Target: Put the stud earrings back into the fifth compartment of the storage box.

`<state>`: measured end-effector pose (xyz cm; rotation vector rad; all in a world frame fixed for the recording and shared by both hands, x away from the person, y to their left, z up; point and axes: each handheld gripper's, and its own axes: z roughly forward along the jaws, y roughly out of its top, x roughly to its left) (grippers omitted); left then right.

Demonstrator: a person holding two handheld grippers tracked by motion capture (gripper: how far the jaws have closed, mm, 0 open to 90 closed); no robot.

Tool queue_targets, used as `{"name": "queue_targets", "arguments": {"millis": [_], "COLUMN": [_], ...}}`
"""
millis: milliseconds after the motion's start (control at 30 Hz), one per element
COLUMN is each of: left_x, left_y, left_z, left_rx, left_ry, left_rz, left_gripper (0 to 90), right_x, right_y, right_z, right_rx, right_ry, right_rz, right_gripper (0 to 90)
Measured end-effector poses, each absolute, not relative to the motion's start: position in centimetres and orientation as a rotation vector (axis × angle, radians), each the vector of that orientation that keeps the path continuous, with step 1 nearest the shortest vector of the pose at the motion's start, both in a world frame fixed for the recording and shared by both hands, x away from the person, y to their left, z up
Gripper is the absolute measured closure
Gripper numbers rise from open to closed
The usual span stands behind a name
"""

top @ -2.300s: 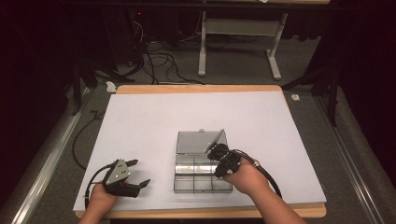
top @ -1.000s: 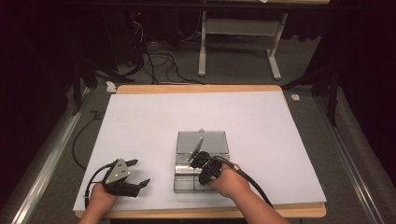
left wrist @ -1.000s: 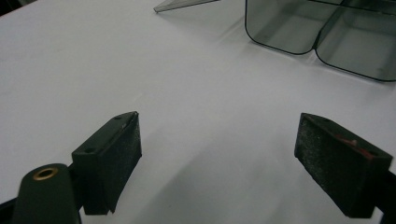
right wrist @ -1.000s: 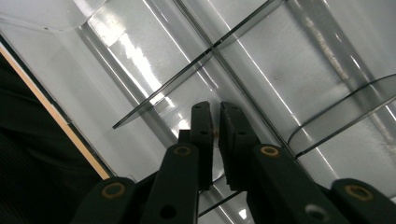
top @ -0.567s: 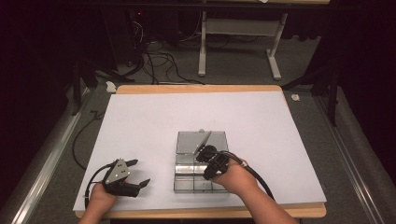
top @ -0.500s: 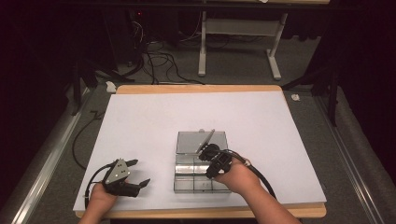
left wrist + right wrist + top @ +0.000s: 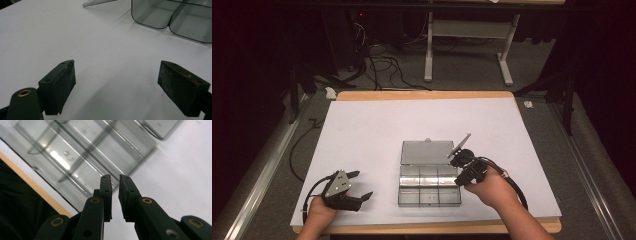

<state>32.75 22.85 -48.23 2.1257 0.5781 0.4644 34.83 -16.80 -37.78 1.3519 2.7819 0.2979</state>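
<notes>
High view: the clear box [image 7: 429, 186] lies open mid-table, lid at 12 o'clock. The right gripper [image 7: 466, 167] touches its 3 o'clock edge; the left gripper [image 7: 347, 188] rests well apart at 9 o'clock.

Left gripper view: jaws wide apart, empty; box [image 7: 172, 20] at 1 o'clock.

Right gripper view: jaws nearly together, holding nothing; box [image 7: 82, 157] at 11 o'clock, nearer this hand.

clear box [image 7: 172, 17] cut off at top edge, far compartments blurred
</notes>
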Motion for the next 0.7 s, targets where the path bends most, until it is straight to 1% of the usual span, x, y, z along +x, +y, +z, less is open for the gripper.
{"name": "queue_targets", "arguments": {"millis": [67, 300, 700], "left_x": [32.7, 32.7, 32.7], "left_y": [22.8, 22.8, 22.8], "left_z": [-48.2, -48.2, -48.2], "left_rx": [2.126, 2.126, 2.128], "left_ry": [0.577, 0.578, 0.578], "left_rz": [0.466, 0.467, 0.467], "left_gripper": [15.3, 15.3, 15.3], "right_x": [34.7, 34.6, 34.7], "right_y": [-17.5, -19.5, -21.2], "right_z": [-37.8, -38.4, -40.2], "right_rx": [1.409, 1.427, 1.491], "right_ry": [2.759, 2.732, 2.701], "right_rz": [0.291, 0.281, 0.263], "right_gripper": [81.6, 80.3, 77.5]}}
